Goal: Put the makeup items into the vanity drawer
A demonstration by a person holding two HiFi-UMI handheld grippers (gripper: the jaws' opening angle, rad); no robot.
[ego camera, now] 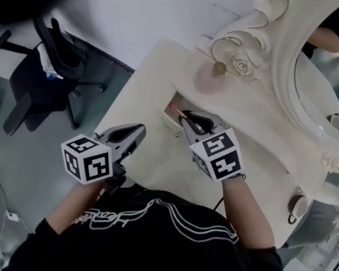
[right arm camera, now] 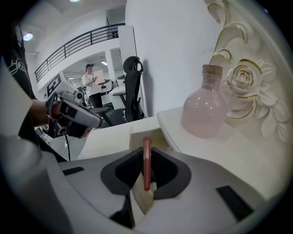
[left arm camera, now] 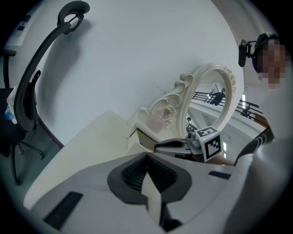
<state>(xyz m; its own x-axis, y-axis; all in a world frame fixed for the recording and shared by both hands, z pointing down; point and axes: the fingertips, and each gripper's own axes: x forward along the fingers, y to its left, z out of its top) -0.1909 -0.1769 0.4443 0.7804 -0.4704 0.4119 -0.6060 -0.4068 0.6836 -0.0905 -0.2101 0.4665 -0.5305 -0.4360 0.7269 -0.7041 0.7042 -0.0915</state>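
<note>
Overhead view of a person in a black top at a cream vanity table [ego camera: 158,85], with 1 gripper in each hand.

The right gripper [ego camera: 192,122] points steeply down at the open drawer [right arm camera: 158,137] in the table's front edge. Its 2 fingers [right arm camera: 126,171] are clenched on a slim pink stick [right arm camera: 146,169], a makeup item of some kind; its exact type is too small to tell. The stick lies lengthwise in the slot between the dark pads, pinched on both sides. Its upper end pokes out past the fingertips and lines up with the drawer mouth. This angle likely lets the stick slide straight down into the drawer when let go. The stick looks to be just above the drawer opening rather than resting inside it.

The left gripper [ego camera: 134,135] hangs over the near left part of the table, apart from the drawer. Its fingers are closed together with nothing between them. It seems to be kept back so the right hand has room.

A round pink bottle [right arm camera: 204,114] with a cork stands on the tabletop behind the drawer. It sits at the foot of an ornate white mirror [ego camera: 284,67] with carved roses. The bottle is not in the drawer. A black chair [ego camera: 45,72] stands on the floor to the left.
</note>
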